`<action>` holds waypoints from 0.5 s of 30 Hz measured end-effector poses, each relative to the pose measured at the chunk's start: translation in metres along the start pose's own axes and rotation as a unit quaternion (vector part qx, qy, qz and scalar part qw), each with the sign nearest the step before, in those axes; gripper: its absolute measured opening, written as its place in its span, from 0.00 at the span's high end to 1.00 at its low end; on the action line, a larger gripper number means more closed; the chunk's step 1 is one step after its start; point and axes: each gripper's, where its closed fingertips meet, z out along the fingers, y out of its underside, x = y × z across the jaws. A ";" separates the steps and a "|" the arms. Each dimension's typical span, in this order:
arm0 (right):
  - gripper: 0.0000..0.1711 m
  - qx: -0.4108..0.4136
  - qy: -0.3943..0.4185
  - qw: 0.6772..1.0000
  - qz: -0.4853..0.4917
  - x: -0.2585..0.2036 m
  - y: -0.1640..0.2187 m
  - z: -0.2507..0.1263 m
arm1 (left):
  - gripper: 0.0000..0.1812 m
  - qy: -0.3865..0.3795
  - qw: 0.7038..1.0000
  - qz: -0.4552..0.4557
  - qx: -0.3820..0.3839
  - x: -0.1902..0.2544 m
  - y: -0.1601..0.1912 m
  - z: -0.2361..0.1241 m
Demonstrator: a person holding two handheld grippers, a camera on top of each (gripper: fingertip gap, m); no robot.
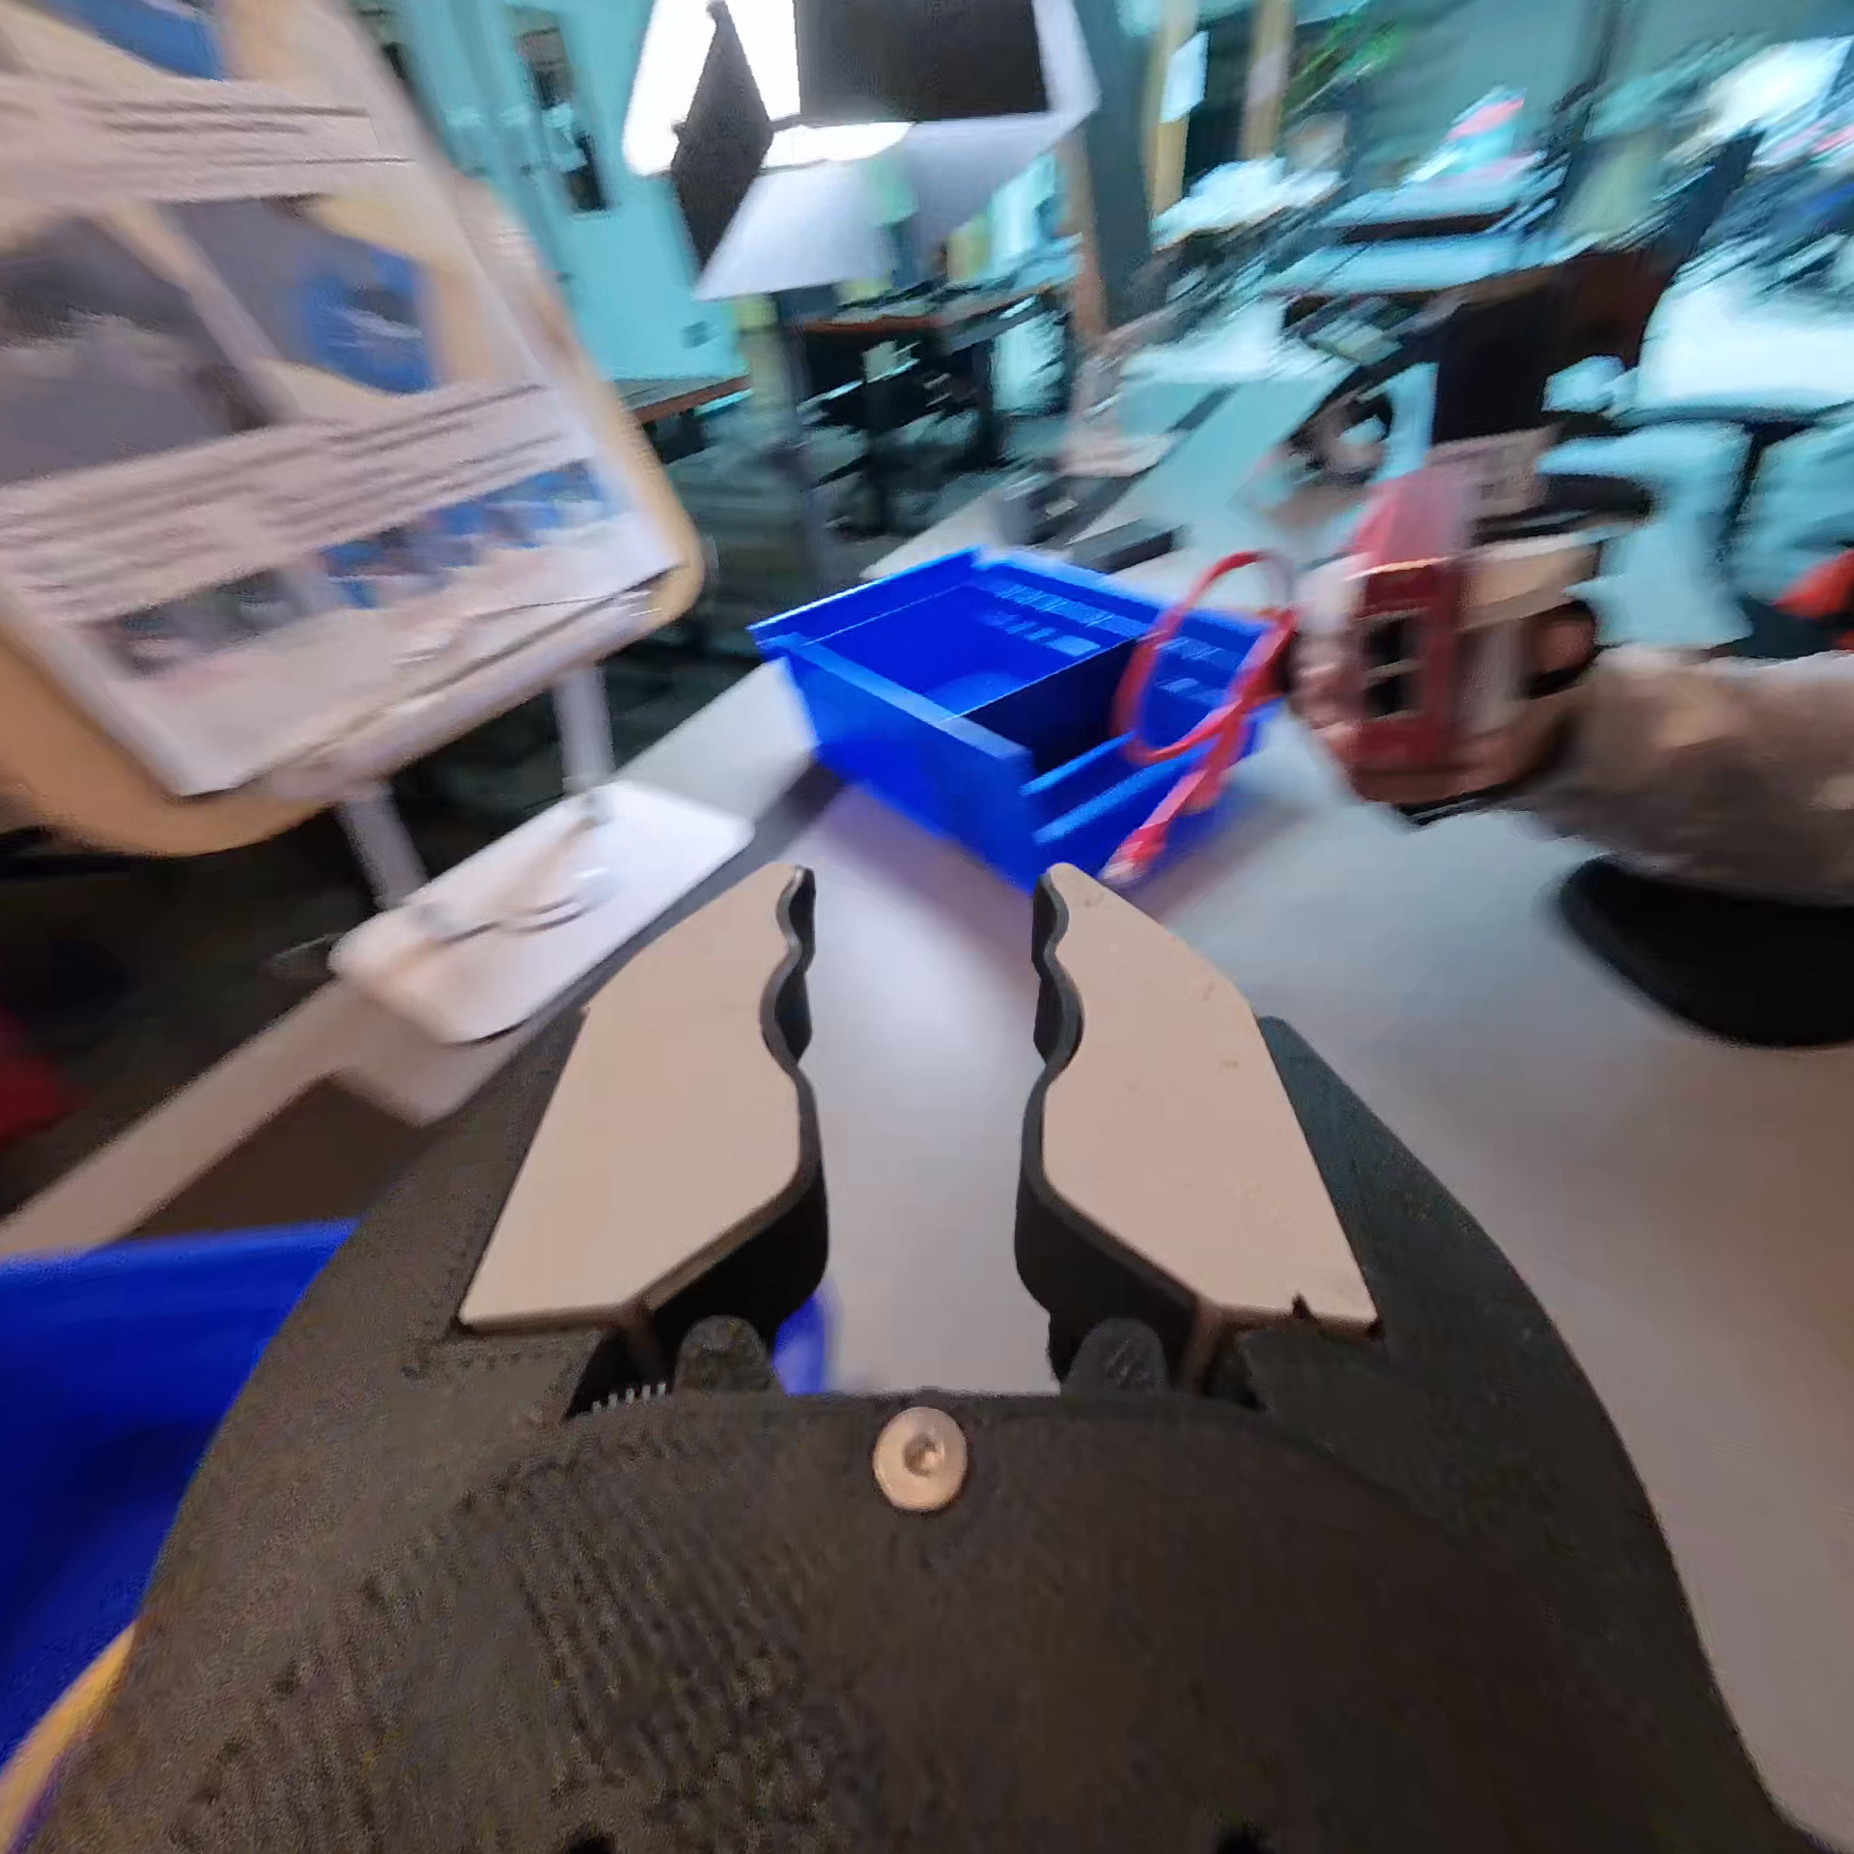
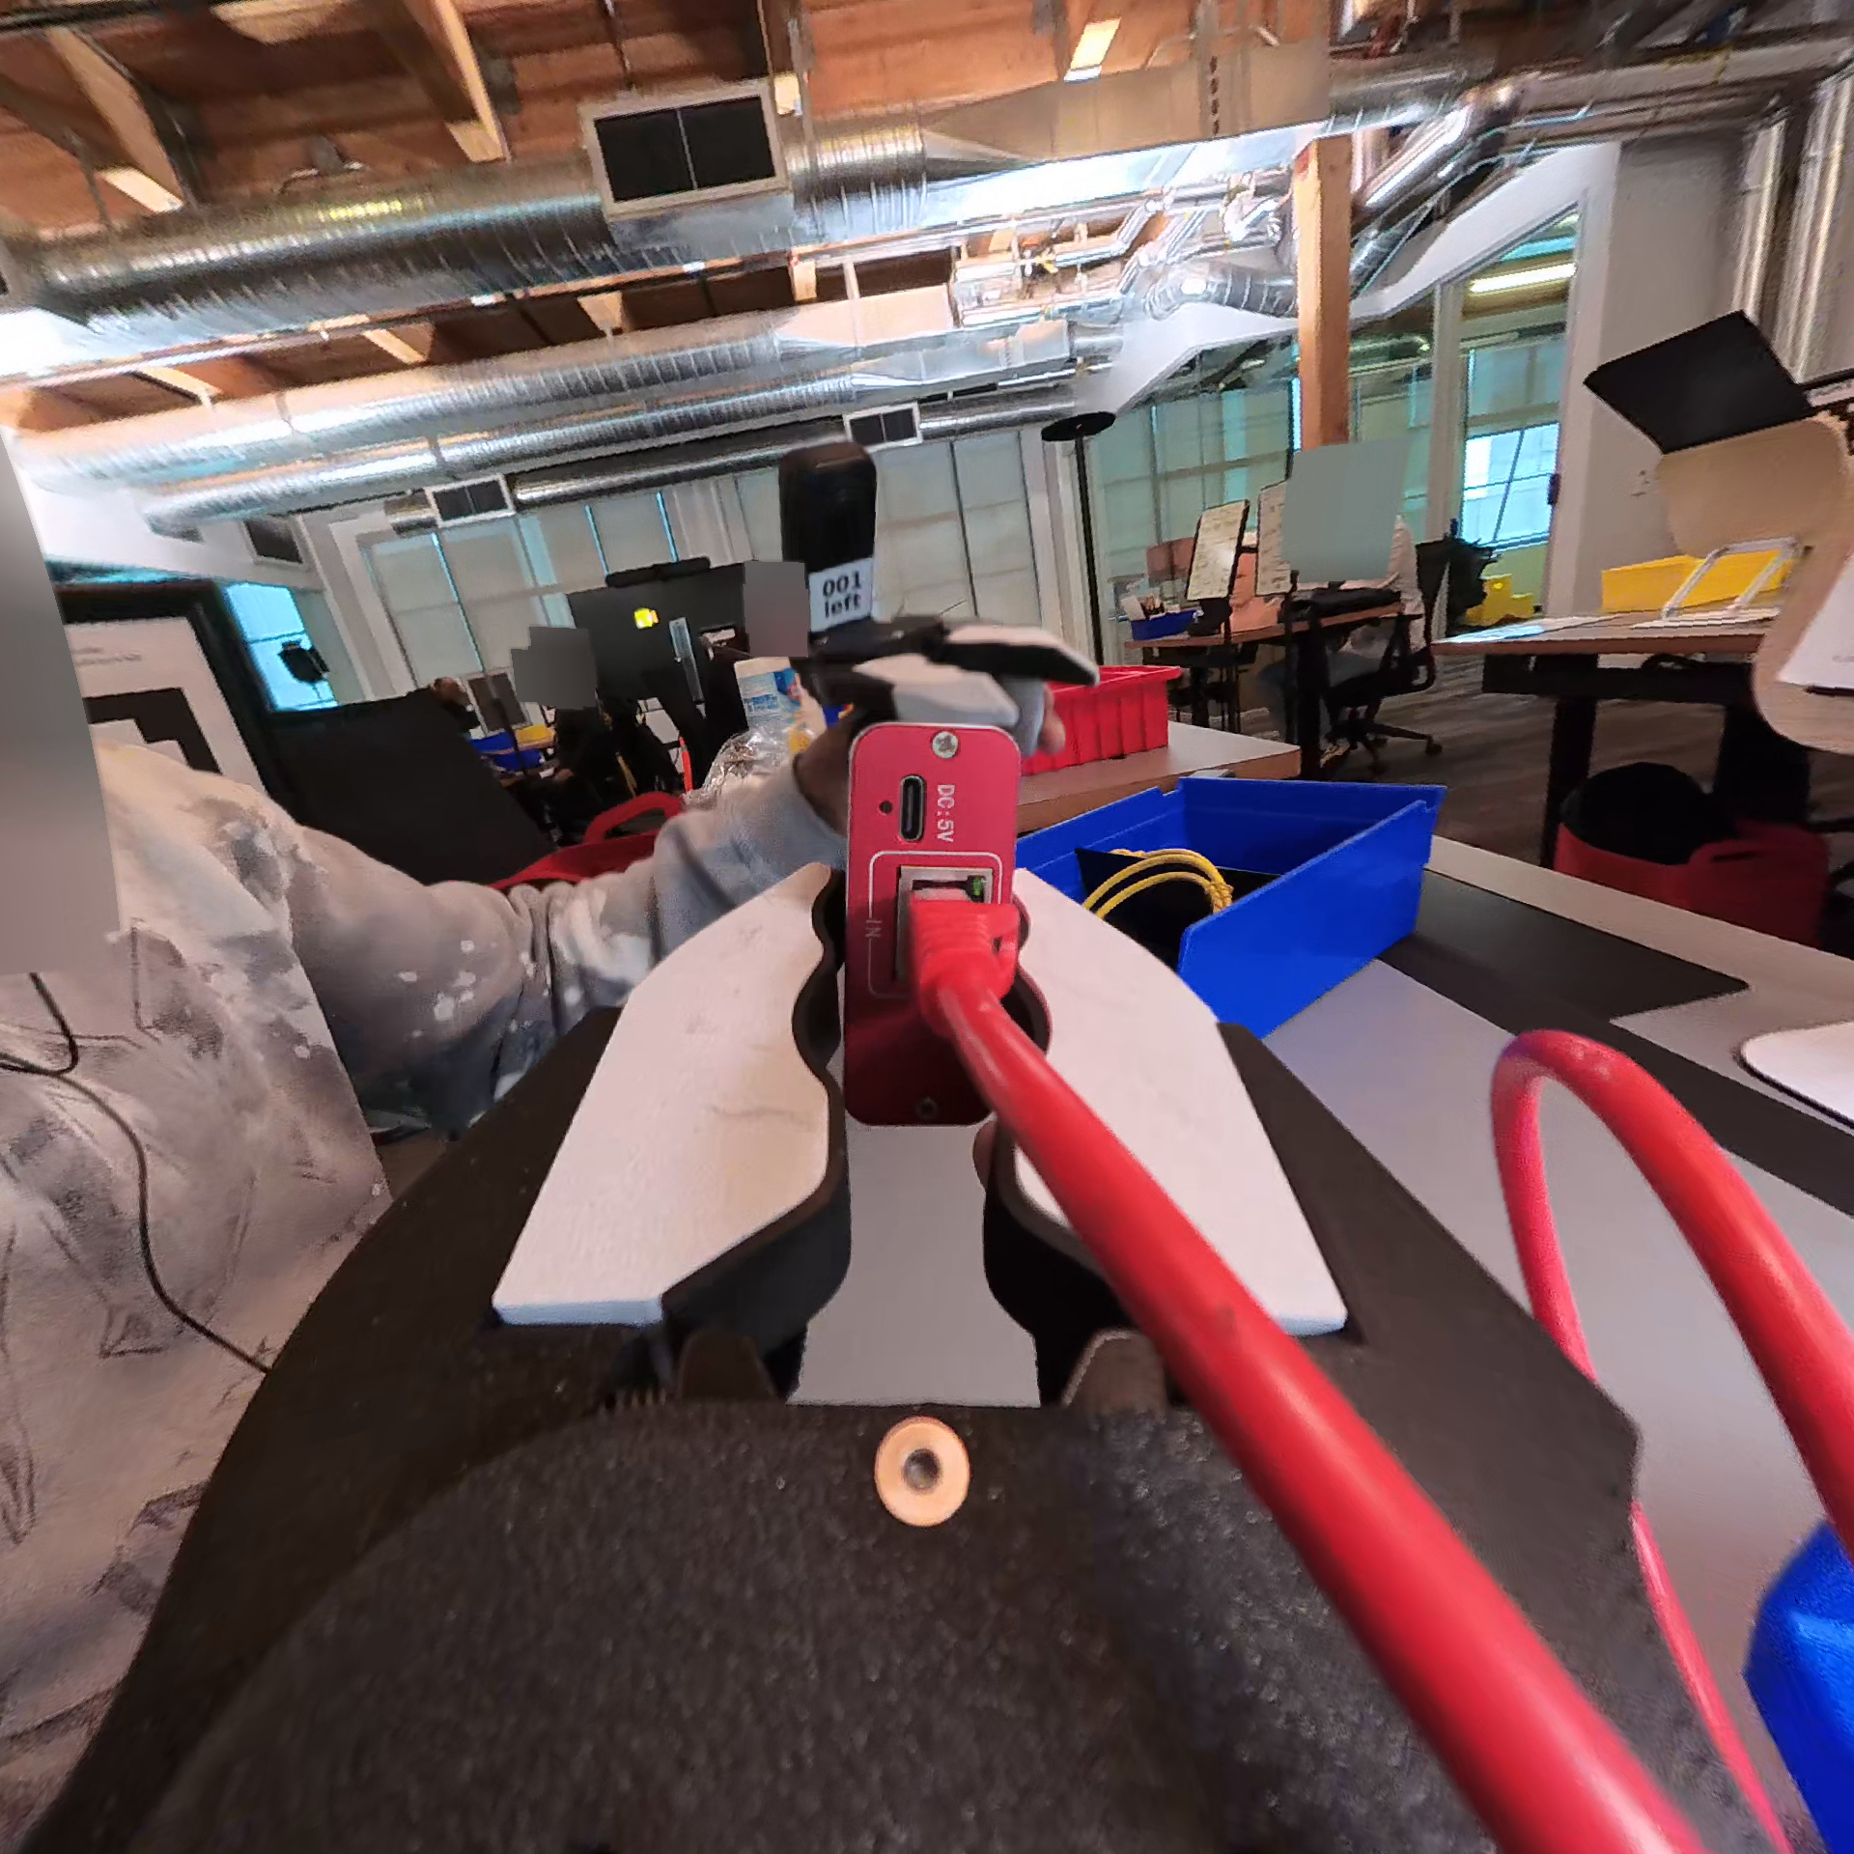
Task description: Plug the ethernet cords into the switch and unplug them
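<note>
I am clamping my right claw [image 2: 918, 903] on the red switch [image 2: 928, 933] while my left claw [image 1: 918, 903] is hanging apart, risking the plugged red cord [image 2: 1154, 1204] snagging and twisting it loose.

left cam looks past its fingers at the far-off red switch [image 1: 1405, 642]; right cam's right on it, both catching the blue bin [image 2: 1294, 883].

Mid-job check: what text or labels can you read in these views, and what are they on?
Red switch: white printed markings beside its ports; not transcribed.
White tag on black handle: printed characters; not transcribed.
Poster board: too blurred to read.
</note>
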 end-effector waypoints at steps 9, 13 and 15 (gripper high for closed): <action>0.84 -0.009 0.012 1.000 0.026 0.012 0.022 -0.002 | 0.81 -0.116 0.944 0.099 -0.293 -0.137 0.094 -0.047; 0.84 -0.015 0.019 0.999 0.033 0.016 0.028 -0.003 | 0.80 -0.101 0.890 0.173 -0.409 -0.144 0.148 -0.038; 0.84 -0.015 0.022 0.999 0.042 0.019 0.031 -0.004 | 0.79 -0.095 0.867 0.209 -0.443 -0.146 0.165 -0.032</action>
